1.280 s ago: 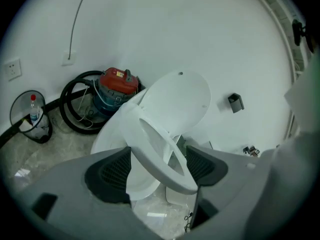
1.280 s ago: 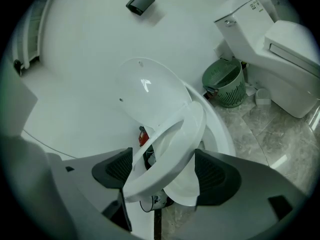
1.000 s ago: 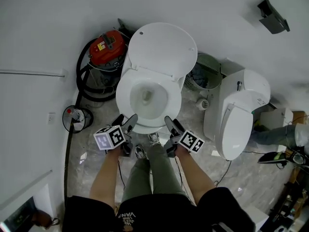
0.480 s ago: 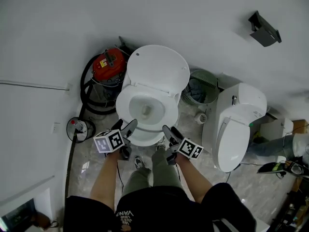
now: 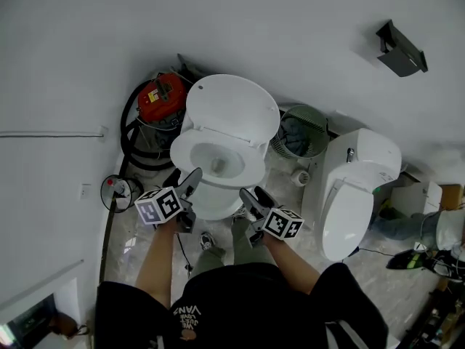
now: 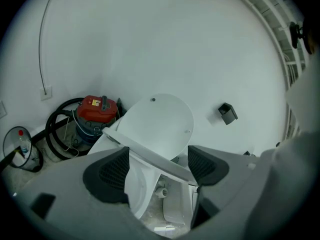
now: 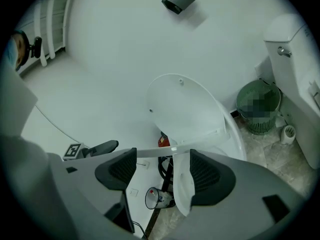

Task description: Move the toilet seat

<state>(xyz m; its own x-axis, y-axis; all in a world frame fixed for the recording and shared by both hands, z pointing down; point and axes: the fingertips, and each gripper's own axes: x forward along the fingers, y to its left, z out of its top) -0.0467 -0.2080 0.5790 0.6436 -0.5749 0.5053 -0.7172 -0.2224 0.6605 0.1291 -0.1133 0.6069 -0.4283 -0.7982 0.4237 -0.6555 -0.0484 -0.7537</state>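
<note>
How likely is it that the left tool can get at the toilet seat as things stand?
Likely yes: the rim of the toilet seat crosses between the open jaws of the left tool, and nothing stands in the way.

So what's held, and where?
Nothing clamped: front edge of the toilet seat sits between open jaws of left gripper, just opening, and right gripper, just closing.

White print on the person's black shirt [image 5: 240,304] shows the letters "VAN"; the smaller lines under it are too small to read. A yellow label [image 5: 153,94] sits on the red vacuum cleaner [image 5: 161,93], its wording illegible. No other text can be read.
</note>
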